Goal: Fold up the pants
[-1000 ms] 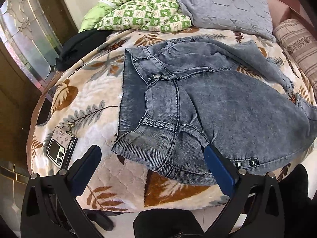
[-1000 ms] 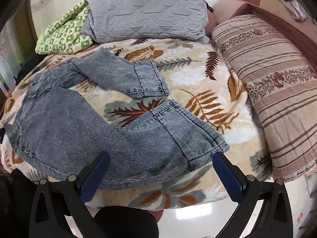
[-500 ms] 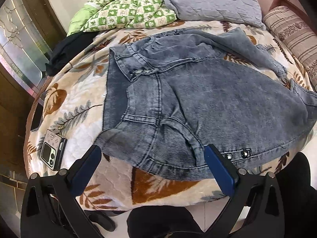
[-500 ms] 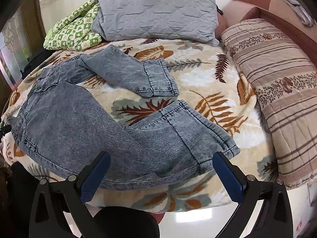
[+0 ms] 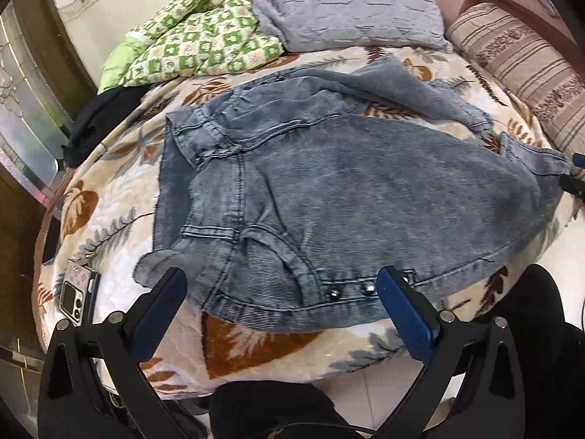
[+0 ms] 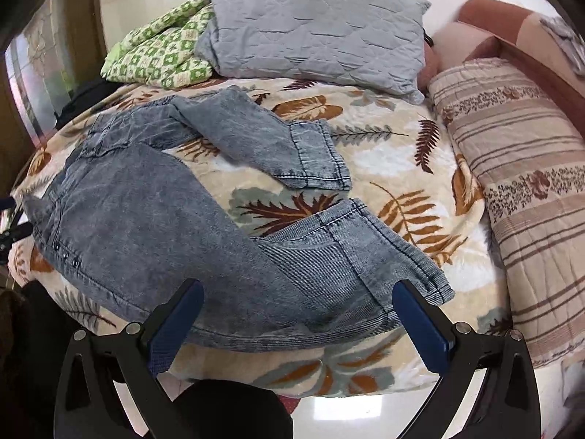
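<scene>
— How did the left claw (image 5: 279, 287) stand?

— Spread wide, gripping nothing. Its blue-padded fingers (image 5: 161, 314) hovered at the near edge of the bed, one on each side of the waistband corner of the faded grey-blue denim pants (image 5: 347, 197). I could not tell whether the pads touched the cloth. A phone in a patterned case (image 5: 78, 292) lay on the leaf-printed cream blanket (image 5: 120, 190) just left of that claw.

— And the pants themselves?

— Spread flat across the blanket, waist to the left, legs running right and splayed apart, the far leg bent toward the grey quilted pillow (image 6: 314, 33).

— The right claw (image 6: 298, 301)?

— Equally wide and empty, poised over the near leg close to its hem, beside the striped beige bolster (image 6: 519, 183).
</scene>
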The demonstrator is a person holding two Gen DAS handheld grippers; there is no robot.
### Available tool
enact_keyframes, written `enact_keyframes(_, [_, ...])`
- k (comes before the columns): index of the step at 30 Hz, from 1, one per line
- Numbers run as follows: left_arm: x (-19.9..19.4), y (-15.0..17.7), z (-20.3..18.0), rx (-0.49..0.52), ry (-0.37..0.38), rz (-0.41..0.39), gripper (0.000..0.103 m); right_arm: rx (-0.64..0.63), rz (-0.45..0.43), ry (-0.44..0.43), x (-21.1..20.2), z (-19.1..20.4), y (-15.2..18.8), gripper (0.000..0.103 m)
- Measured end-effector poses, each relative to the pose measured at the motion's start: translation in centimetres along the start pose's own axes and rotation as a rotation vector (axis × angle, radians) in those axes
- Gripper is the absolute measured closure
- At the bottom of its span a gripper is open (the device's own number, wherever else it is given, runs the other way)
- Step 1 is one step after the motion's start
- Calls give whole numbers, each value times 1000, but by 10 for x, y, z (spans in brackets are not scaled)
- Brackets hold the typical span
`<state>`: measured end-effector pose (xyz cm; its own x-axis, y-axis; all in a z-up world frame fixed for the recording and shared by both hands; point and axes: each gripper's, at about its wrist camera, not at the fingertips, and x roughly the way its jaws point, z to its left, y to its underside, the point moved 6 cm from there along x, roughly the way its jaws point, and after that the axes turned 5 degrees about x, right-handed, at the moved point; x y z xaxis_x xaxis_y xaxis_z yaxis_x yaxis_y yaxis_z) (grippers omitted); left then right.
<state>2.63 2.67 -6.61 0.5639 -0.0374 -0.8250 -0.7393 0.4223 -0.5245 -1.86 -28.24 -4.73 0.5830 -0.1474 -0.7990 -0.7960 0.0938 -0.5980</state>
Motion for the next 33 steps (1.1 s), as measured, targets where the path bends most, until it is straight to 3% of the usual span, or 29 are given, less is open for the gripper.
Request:
enact_keyframes(27, [-8,7,-14,23,7,16,0,-6,2,6,-11,-5,13,0])
enact_keyframes(33, [3,5,2,-45,42,72,0,119,33,-35,4,-40,2,0])
